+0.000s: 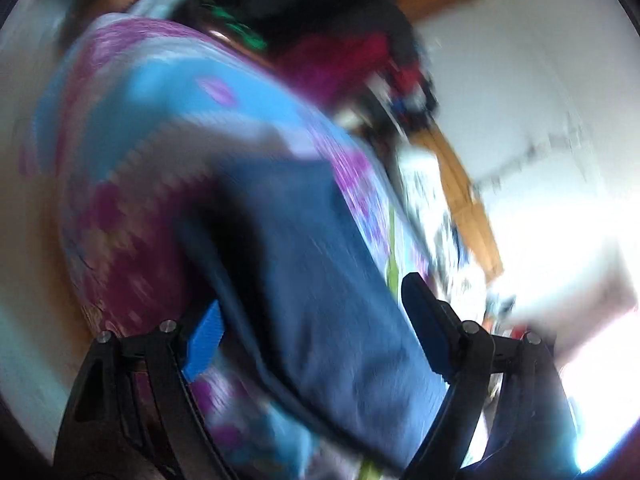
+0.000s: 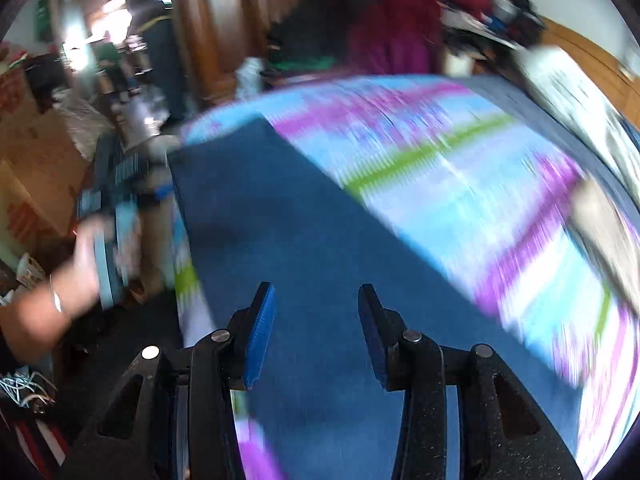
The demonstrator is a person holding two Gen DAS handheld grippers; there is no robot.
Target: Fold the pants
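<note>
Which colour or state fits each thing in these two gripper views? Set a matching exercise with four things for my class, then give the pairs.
Column 1
1. pants
2. bedspread
3. left gripper
4. pile of clothes

Column 2
A. mostly dark, with red and green bits, at the far end
B. jaws open, one on each side of the blue cloth
C. plain dark blue, lying flat
D. patterned light blue, purple and green

Pairs: 1-C, 2-D, 3-B, 4-A
</note>
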